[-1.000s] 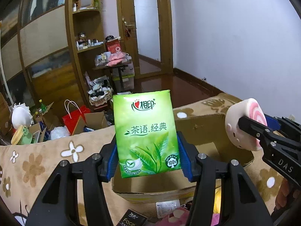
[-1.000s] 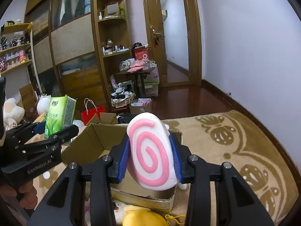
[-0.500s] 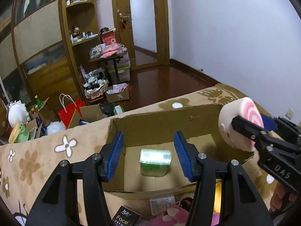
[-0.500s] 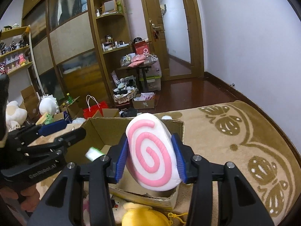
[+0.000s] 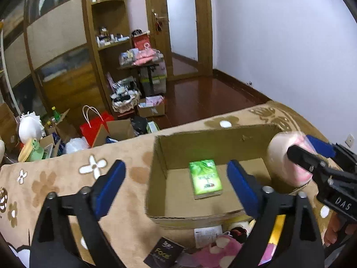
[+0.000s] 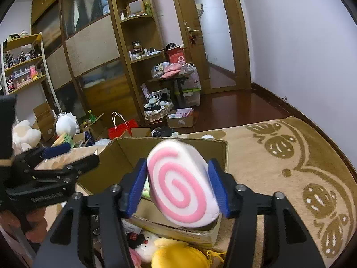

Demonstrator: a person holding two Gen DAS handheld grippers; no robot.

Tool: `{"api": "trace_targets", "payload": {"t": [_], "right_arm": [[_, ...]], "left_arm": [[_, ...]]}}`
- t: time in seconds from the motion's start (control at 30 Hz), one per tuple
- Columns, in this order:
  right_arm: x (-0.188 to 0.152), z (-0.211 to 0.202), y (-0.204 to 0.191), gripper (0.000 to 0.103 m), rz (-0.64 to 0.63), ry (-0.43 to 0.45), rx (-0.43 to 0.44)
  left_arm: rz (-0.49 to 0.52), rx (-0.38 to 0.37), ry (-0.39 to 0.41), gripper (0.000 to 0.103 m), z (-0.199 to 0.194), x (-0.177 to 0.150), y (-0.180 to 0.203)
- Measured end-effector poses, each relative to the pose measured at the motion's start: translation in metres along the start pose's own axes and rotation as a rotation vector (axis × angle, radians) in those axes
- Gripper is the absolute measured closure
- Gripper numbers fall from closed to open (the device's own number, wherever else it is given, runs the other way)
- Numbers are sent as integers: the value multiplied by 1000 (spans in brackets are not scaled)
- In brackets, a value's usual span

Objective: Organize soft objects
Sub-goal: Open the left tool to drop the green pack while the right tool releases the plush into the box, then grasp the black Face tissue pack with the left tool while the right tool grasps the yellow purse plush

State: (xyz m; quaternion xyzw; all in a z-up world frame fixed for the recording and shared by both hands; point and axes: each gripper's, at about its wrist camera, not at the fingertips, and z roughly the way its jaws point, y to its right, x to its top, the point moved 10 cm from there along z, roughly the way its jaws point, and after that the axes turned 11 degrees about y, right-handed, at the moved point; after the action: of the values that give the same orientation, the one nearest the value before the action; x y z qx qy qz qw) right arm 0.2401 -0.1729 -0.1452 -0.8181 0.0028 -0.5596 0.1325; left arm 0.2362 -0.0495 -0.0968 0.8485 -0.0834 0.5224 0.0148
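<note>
While the right tongs (image 6: 177,186) are opening, the pink swirl cushion (image 6: 181,184) sits between the blue pads with only small gaps at its sides, so it may be slipping free. It hangs over the near wall of the cardboard box (image 5: 156,178). If it tips toward us, it could miss the box and land on the pile of soft toys in front, by the yellow plush (image 6: 178,256). It is round and squashy, so I think it could also bounce off the rim.

The left tongs (image 5: 176,184) are opening wide too, with nothing between them. They hang over the box, and they could bump the cushion on its way down.

Farther in, the green tissue pack (image 5: 205,178) lies flat on the box floor. The cushion might land on top of it and sit crooked.

The box rests on a brown flowered bed cover (image 5: 55,178), which is soft, so a hard knock could shove the box.
</note>
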Motion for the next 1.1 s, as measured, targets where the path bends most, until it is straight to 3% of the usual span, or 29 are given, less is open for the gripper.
{"api": "trace_targets", "payload": {"t": [0.07,0.23,0.3,0.37,0.7,1.1], "right_arm": [[0,-1,-1,26,-6,6,-3],[-1,-6,-1,20,5,2,-3],[1,-12,-2,6,8,17,-10],[4,-18,-3,3,3,29,-31],[0,-42,-9,0,-6,5,-48],[-25,-72,-13,0,-1,-58,-58]], "left_arm": [[-9,6,4,6,-5,0,-7],[-14,15,-45,5,-13,-9,-18],[-24,18,-63,5,-18,-11,-24],[-32,27,-62,5,-25,-12,-30],[-59,62,-127,3,-50,-33,-54],[-52,60,-237,3,-64,-58,-56]]}}
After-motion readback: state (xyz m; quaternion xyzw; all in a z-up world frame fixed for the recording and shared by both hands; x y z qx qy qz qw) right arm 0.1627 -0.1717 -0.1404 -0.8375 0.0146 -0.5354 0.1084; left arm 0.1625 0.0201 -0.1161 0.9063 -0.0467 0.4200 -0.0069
